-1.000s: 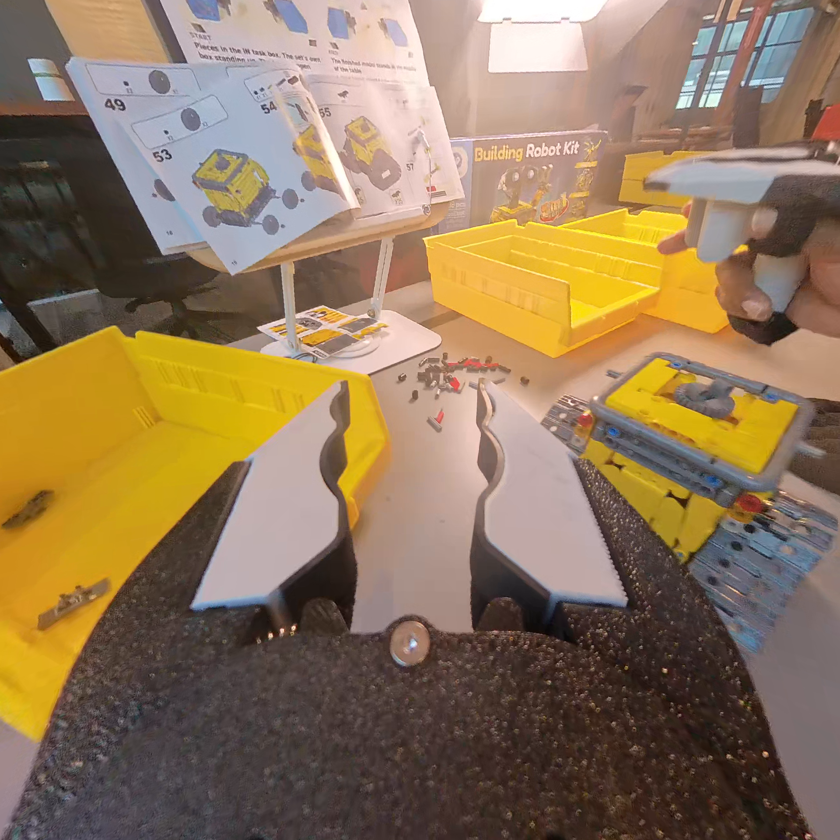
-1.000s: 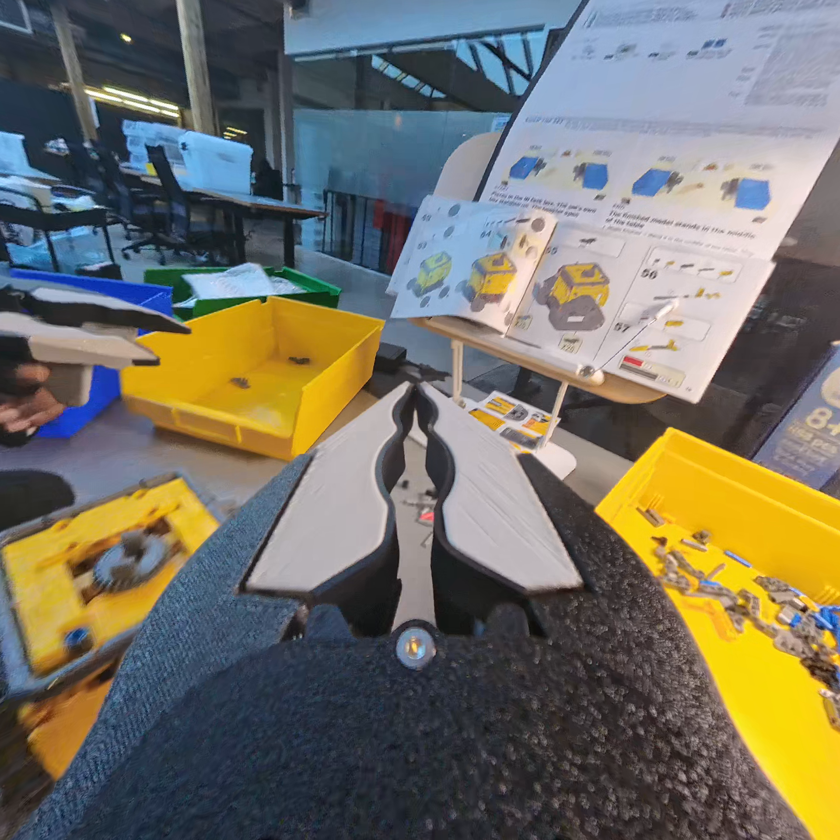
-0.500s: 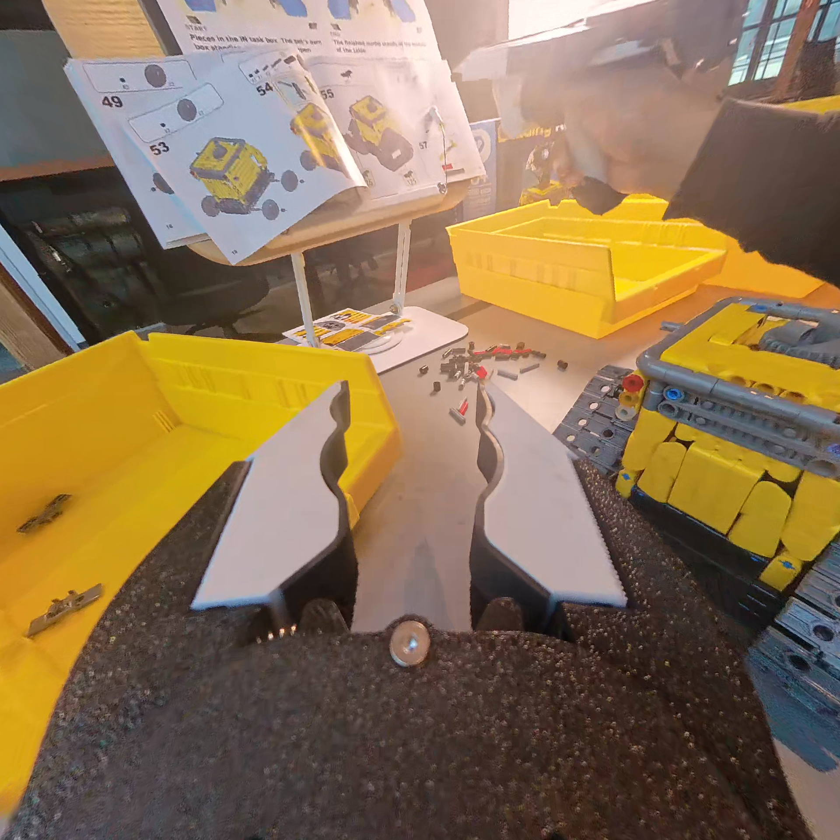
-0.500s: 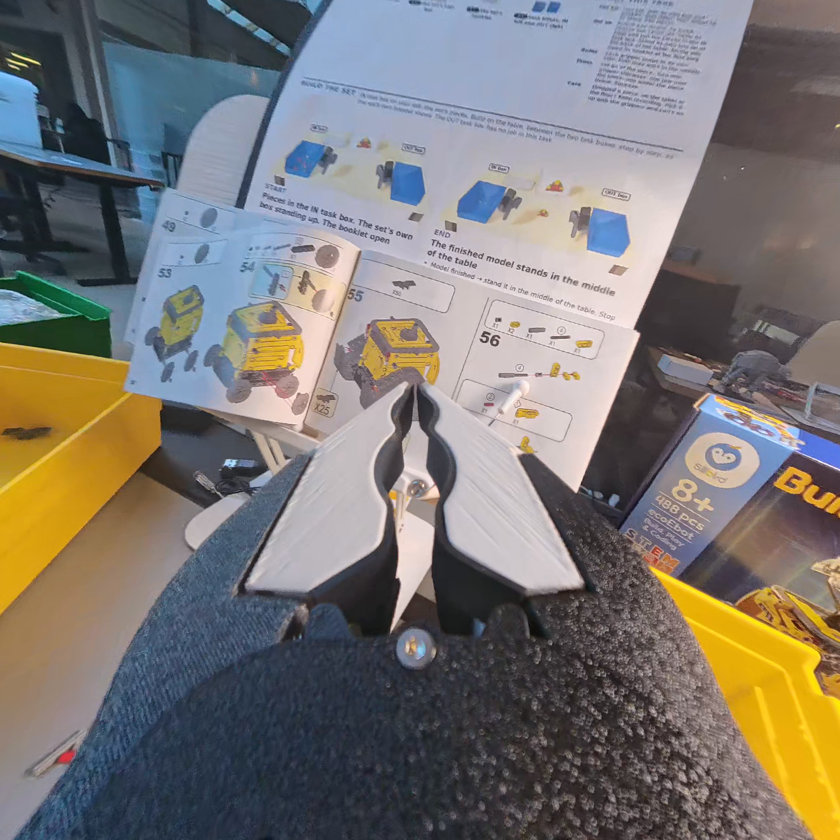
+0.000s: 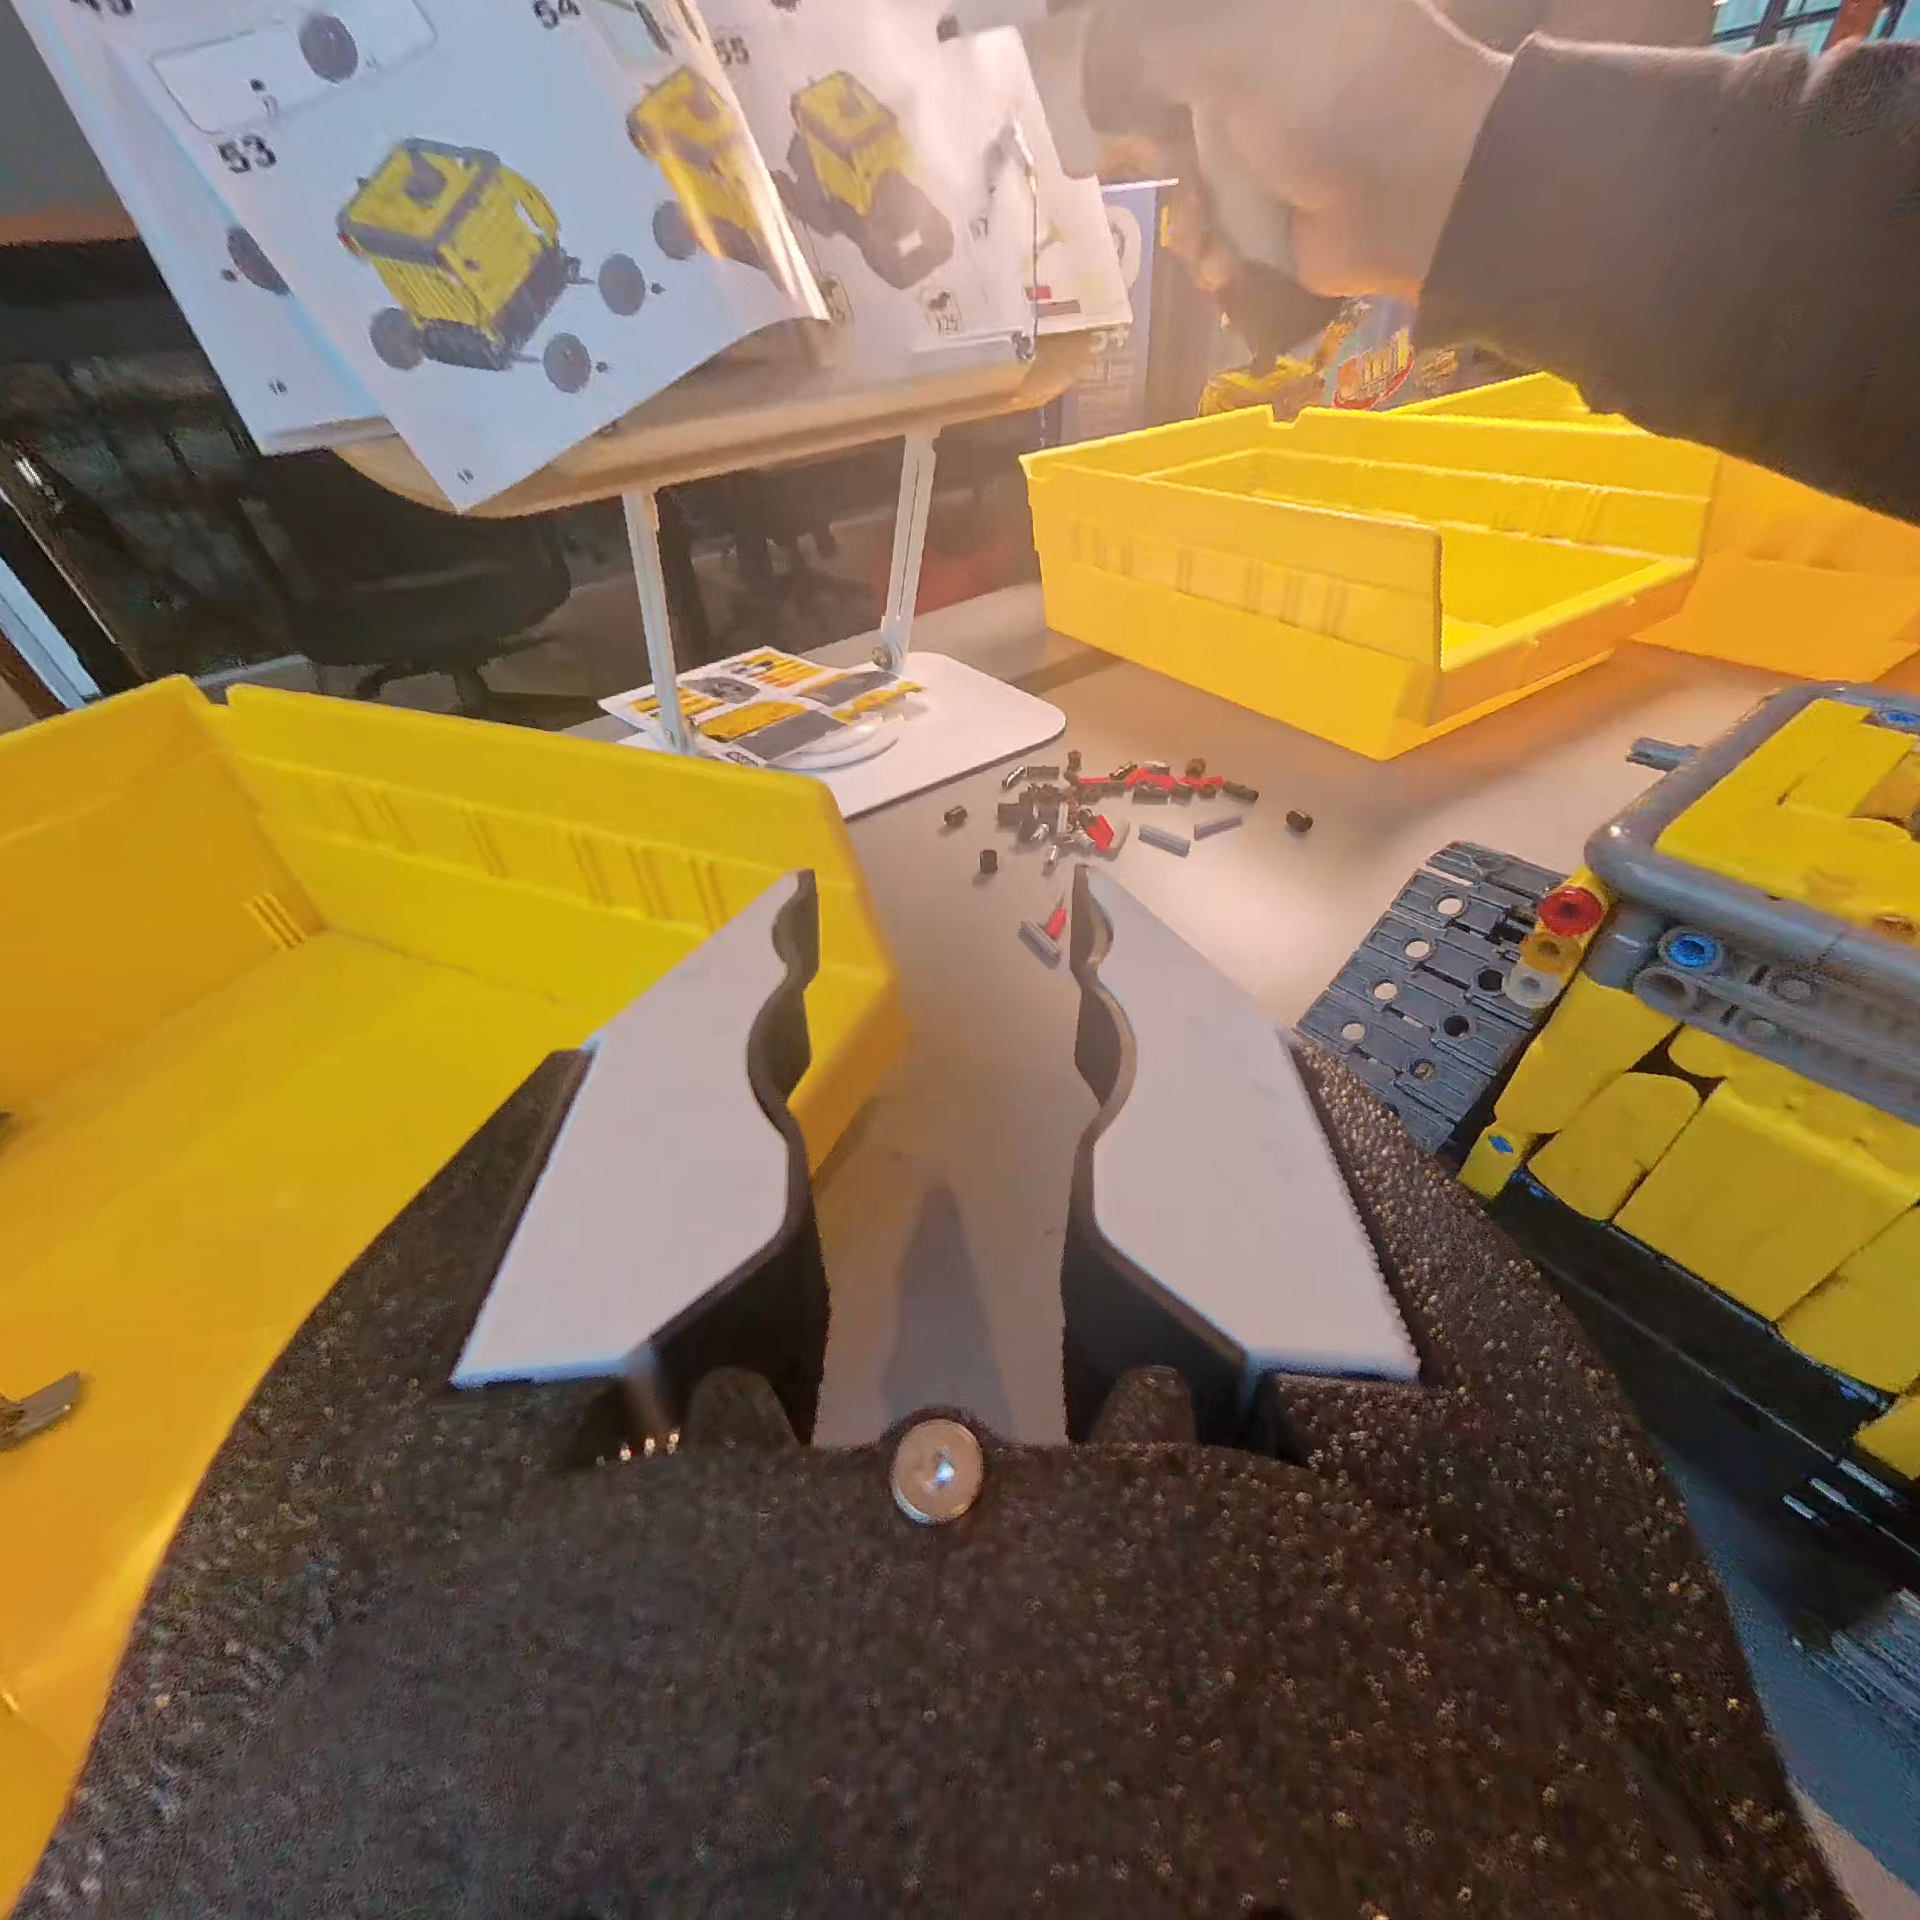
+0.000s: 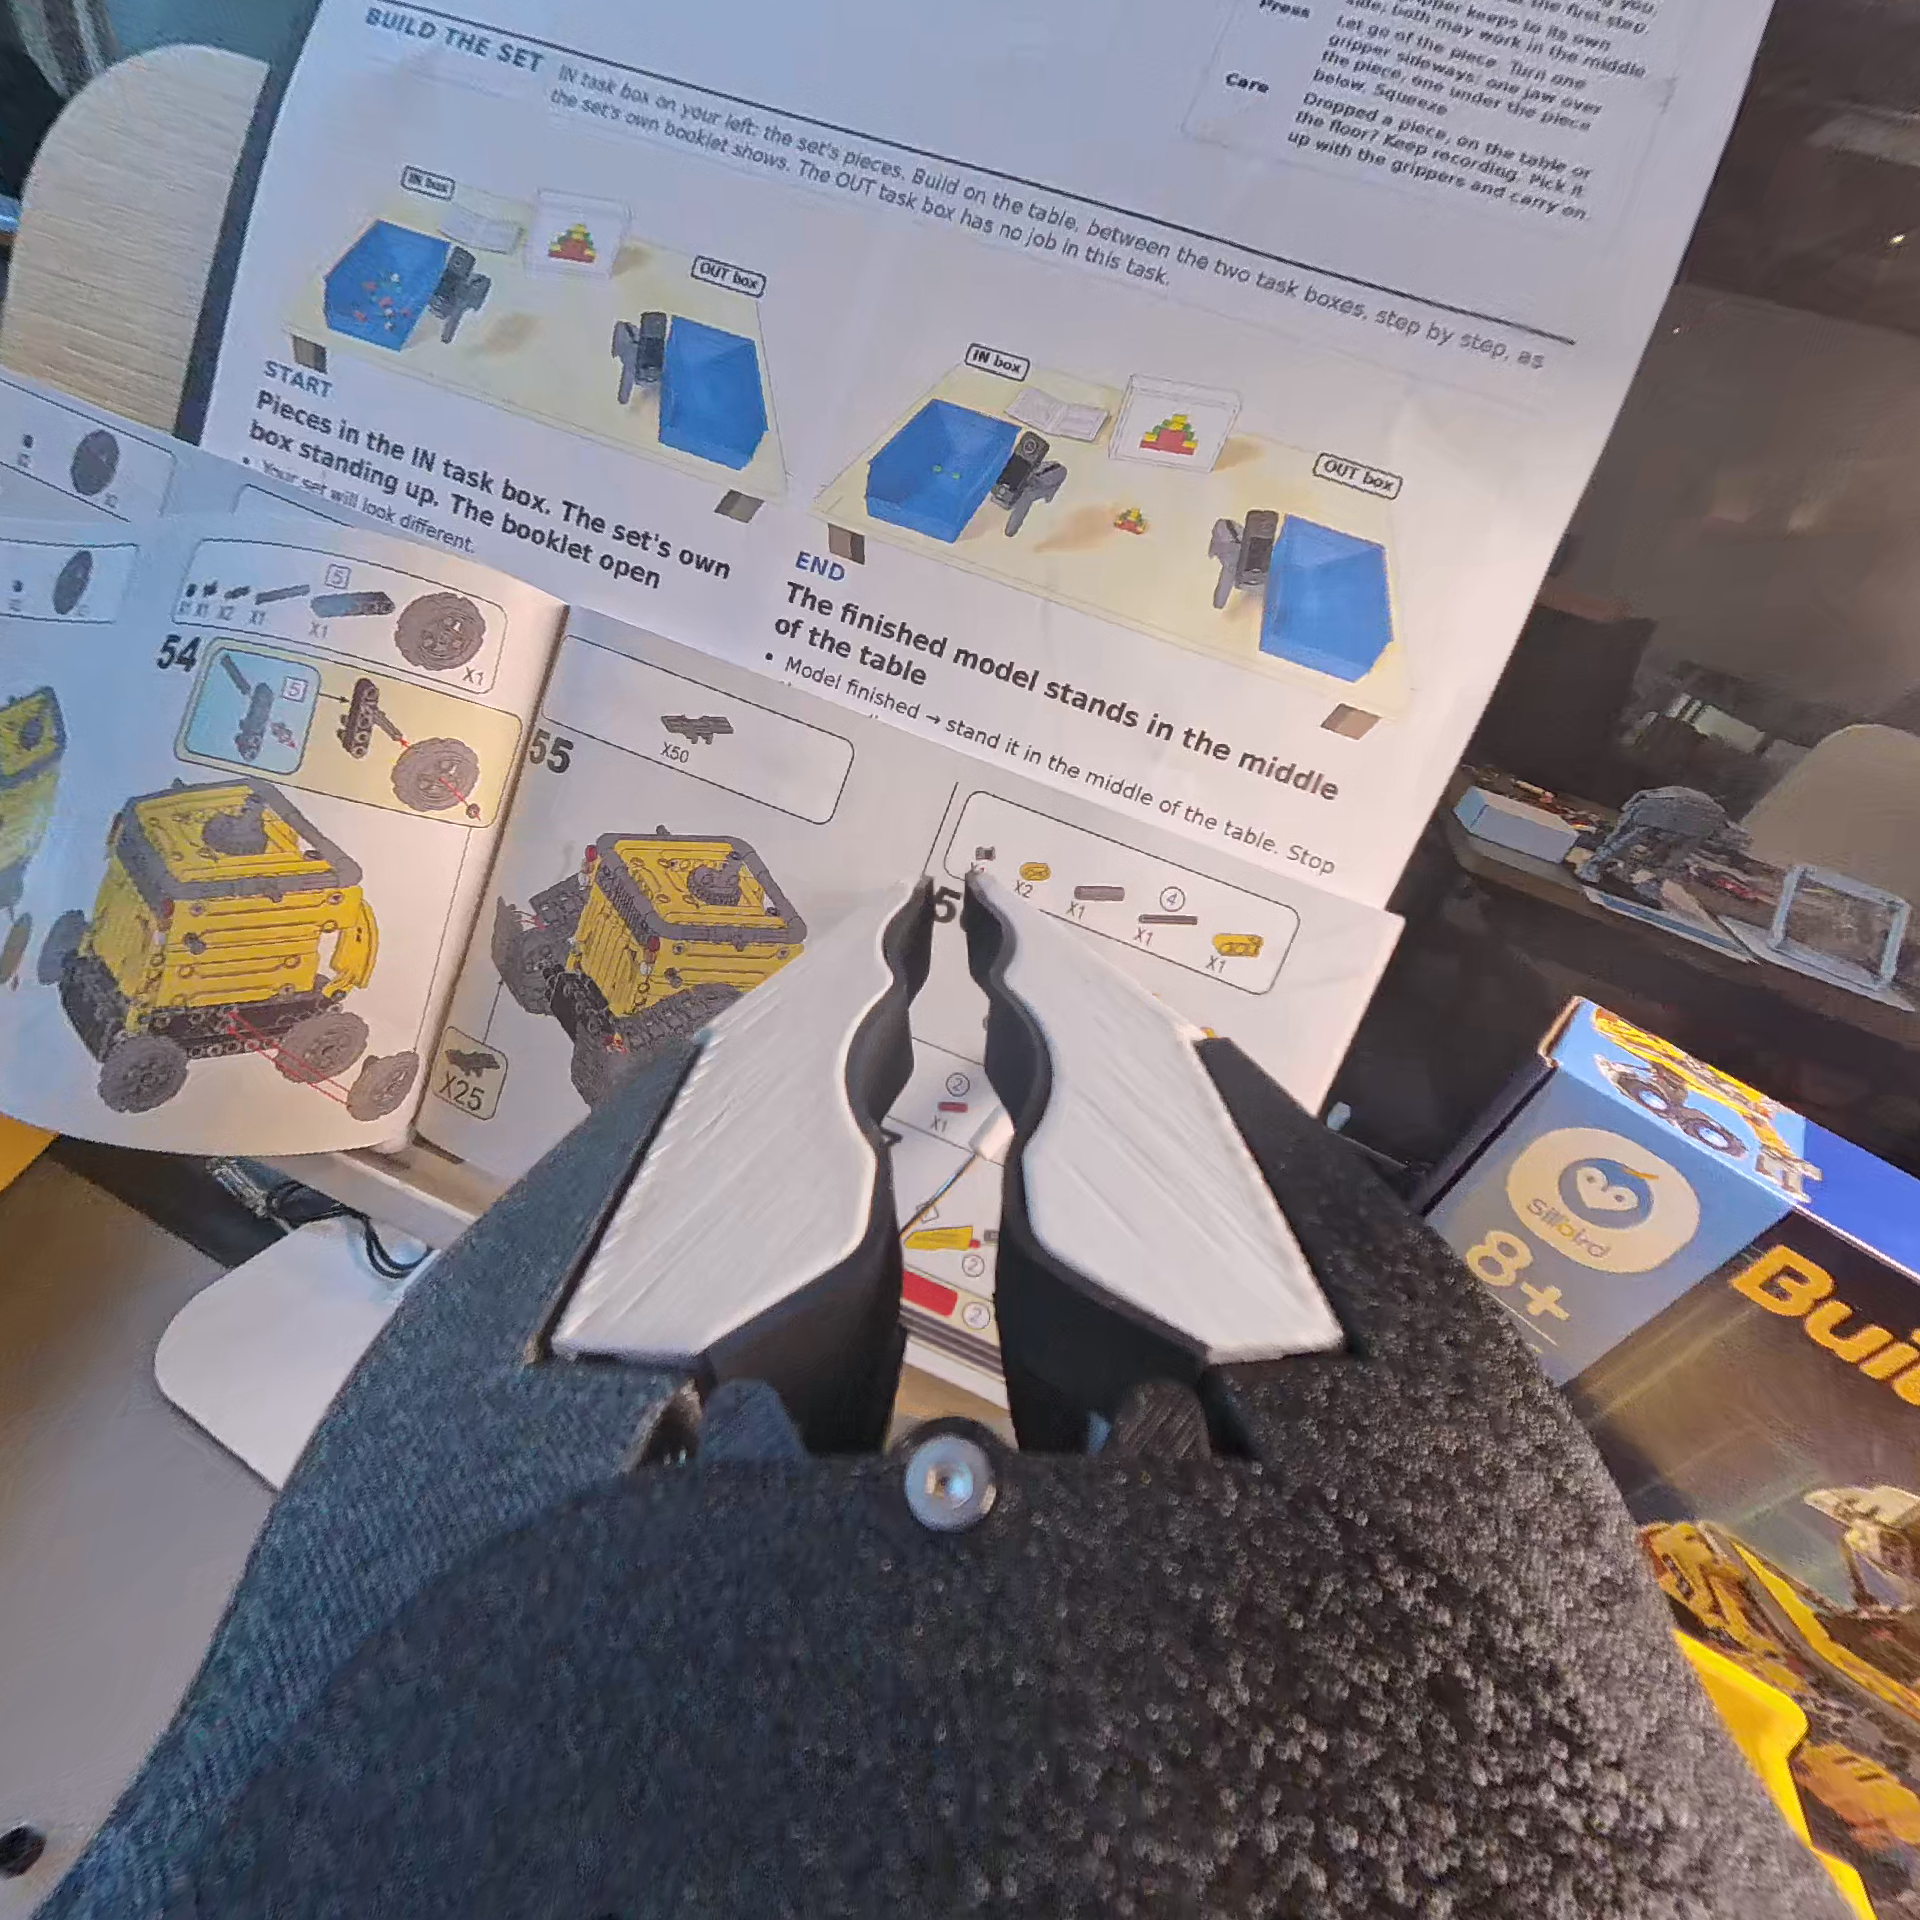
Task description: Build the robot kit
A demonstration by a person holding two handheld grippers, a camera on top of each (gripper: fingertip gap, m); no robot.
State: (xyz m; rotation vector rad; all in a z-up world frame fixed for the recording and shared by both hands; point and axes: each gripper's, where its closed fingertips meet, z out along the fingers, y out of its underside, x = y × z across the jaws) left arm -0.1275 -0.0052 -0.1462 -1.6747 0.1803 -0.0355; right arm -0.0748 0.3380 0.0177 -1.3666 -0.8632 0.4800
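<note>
Since a second ago the right gripper (image 6: 945,894) has swung up off the table and now points straight at the open instruction booklet (image 6: 436,831) on its stand, with the printed sheet (image 6: 935,364) propped behind it. Its tips sit just in front of the right-hand page, jaws nearly together with only a thin slit between them, nothing in them.

Meanwhile the left gripper (image 5: 940,914) has crept forward, low over the grey table (image 5: 1299,894). Its jaws are well apart and empty. Nearest to it is the scatter of small black, grey and red pins (image 5: 1101,810) just past the tips, the yellow bin (image 5: 343,966) hard on its left, and the yellow brick vehicle (image 5: 1714,1060) with grey tracks on its right.

Handling-wise, my guess: the booklet pages are thin, floppy and curling (easy to crease or tear), so a free page edge or corner is the place to pinch, gently. The pins look tiny, hard and light, likely to roll or skitter. The brick model probably wants holding by its solid body, not the tracks.
</note>
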